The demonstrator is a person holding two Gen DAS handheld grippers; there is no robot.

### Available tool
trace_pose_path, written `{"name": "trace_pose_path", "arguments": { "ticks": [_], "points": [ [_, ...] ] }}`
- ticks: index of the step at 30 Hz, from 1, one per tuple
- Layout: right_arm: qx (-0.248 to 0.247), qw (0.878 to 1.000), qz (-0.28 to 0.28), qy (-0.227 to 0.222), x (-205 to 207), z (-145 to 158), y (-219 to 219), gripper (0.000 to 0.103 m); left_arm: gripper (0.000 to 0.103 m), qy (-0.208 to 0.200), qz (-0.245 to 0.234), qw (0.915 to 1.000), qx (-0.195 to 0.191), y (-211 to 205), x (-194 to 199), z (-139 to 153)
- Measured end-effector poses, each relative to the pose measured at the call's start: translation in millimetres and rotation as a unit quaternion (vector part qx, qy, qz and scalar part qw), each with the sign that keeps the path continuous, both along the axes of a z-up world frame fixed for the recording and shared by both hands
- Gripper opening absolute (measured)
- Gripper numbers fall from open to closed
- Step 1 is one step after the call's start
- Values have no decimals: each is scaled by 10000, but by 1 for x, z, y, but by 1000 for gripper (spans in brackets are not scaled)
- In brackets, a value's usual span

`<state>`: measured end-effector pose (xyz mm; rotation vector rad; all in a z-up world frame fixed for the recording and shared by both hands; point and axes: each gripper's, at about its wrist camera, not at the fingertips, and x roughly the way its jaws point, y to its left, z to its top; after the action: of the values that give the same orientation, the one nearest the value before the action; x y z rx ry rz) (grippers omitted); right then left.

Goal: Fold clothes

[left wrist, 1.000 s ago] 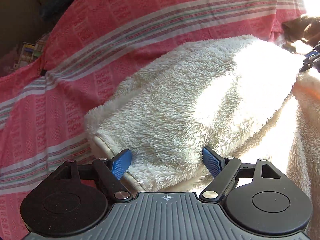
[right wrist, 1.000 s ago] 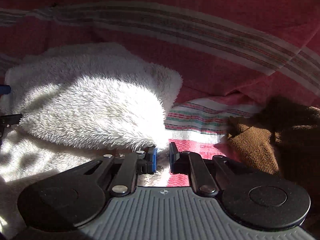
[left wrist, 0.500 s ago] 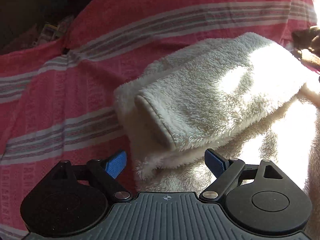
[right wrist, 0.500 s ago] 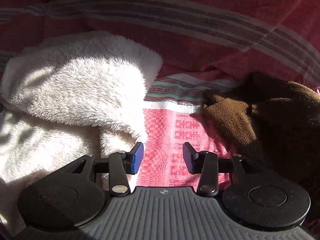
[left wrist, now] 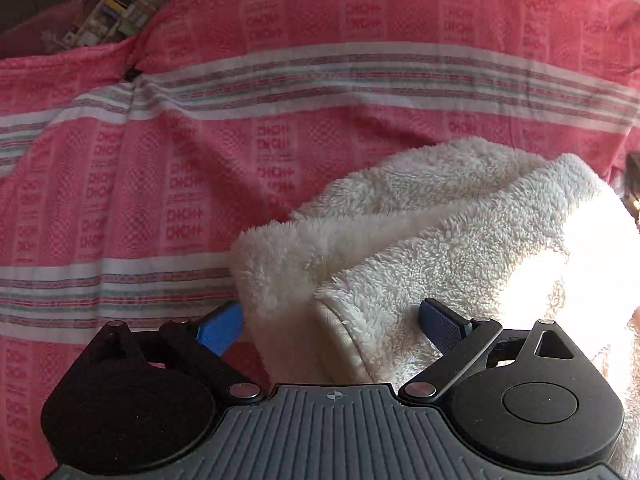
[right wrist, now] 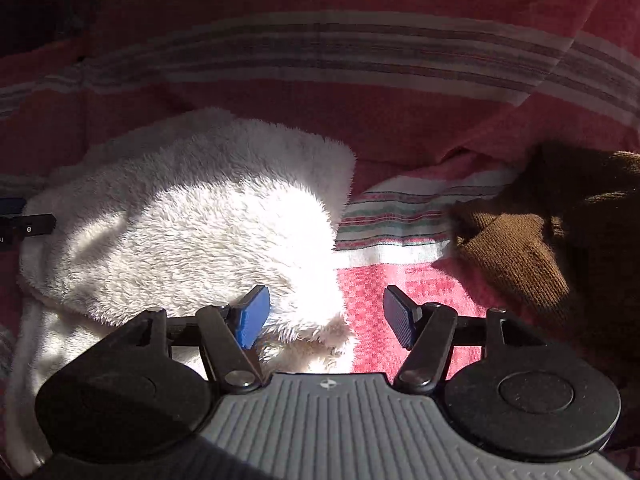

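Note:
A white fluffy fleece garment (left wrist: 440,248) lies folded over on a red striped bedspread (left wrist: 160,160). My left gripper (left wrist: 332,324) is open, its blue fingers on either side of the garment's left folded end, not closed on it. In the right wrist view the same garment (right wrist: 192,224) fills the left half in bright sunlight. My right gripper (right wrist: 326,316) is open, with the garment's right corner lying between its fingers and the bedspread (right wrist: 360,80) beneath.
A brown knitted garment (right wrist: 552,232) lies crumpled on the bedspread to the right. Boxes or packets (left wrist: 108,20) sit past the bed's far left edge. The left gripper's tip (right wrist: 24,224) shows at the right wrist view's left edge.
My right gripper has opened and let go of the fleece corner. My left gripper stayed open and swung left, so the folded end now sits between its fingers.

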<state>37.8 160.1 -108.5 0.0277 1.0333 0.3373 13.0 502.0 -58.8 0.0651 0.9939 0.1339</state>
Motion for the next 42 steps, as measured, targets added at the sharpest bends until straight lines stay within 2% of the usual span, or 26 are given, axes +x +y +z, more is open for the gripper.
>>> {"name": "trace_pose_path", "arguments": {
  "ticks": [1, 3, 4, 5, 6, 8, 10, 13, 16, 19, 20, 21, 23, 27, 30, 32, 34, 35, 36, 37, 41, 42],
  "points": [
    [44, 10000, -19, 51, 5, -4, 0, 68, 84, 37, -21, 10000, -66, 1, 3, -4],
    [243, 9994, -53, 223, 13, -11, -2, 68, 55, 87, -90, 9997, -185, 1, 8, -10],
    [456, 9981, -44, 403, 18, -16, -3, 64, 52, 71, -140, 9998, -115, -4, 11, -10],
    [648, 9964, -2, 551, 21, -20, -5, 27, 50, 32, -195, 9998, 11, -9, 14, -10],
    [726, 9953, 38, 636, 22, -21, -5, 11, 49, -11, -237, 9996, 123, -14, 17, -9],
    [471, 9982, 101, 364, 19, -15, -3, 10, 49, -79, -285, 9994, 198, -19, 22, -10],
    [294, 9990, -5, 338, 23, -18, -5, 10, 51, -40, -292, 9993, 250, -21, 27, -16],
    [152, 9991, -64, 394, 28, -26, -2, 10, 63, -27, -379, 9978, 552, -26, 29, -24],
    [63, 9994, -30, 333, 19, -17, 0, 17, 74, -88, -477, 9958, 780, -30, 17, -17],
    [-20, 9996, 26, 293, -4, -2, -9, 36, 82, -178, -590, 9950, 784, -26, -13, -3],
    [-35, 9994, 27, 330, -15, 2, -14, 45, 90, -194, -637, 9947, 778, -24, -27, 0],
    [-20, 9992, 26, 409, -29, 3, -20, 53, 92, -211, -684, 9944, 772, -22, -42, 3],
    [-8, 9982, 6, 596, -58, 1, -31, 58, 93, -72, -783, 9951, 603, -15, -69, 2],
    [-140, 9944, -130, 1037, -111, -14, -35, 60, 94, 475, -843, 9951, 208, 1, -114, -13],
    [-166, 9926, -219, 1184, -124, -23, -30, 60, 94, 711, -710, 9949, 98, 6, -134, -24],
    [-158, 9923, -255, 1206, -125, -27, -27, 60, 94, 705, -573, 9957, -162, 8, -140, -26],
    [-217, 9926, -205, 1179, -121, -28, -21, 59, 86, 709, -468, 9957, -369, 7, -141, -28],
    [-225, 9924, -165, 1198, -118, -29, -19, 50, 57, 776, -406, 9953, -424, 7, -140, -31],
    [-224, 9920, -107, 1241, -116, -28, -18, 18, 18, 842, -343, 9947, -478, 7, -139, -34],
    [-230, 9915, -54, 1276, -114, -28, -17, 7, 15, 839, -236, 9948, -531, 8, -140, -35],
    [-403, 9916, 11, 1227, -119, -28, -36, 7, 19, 657, -40, 9975, -240, 5, -151, -39],
    [-216, 9912, -133, 1301, -118, -32, -45, 7, 20, 679, -2, 9976, -143, 1, -152, -38]
  ]
}}
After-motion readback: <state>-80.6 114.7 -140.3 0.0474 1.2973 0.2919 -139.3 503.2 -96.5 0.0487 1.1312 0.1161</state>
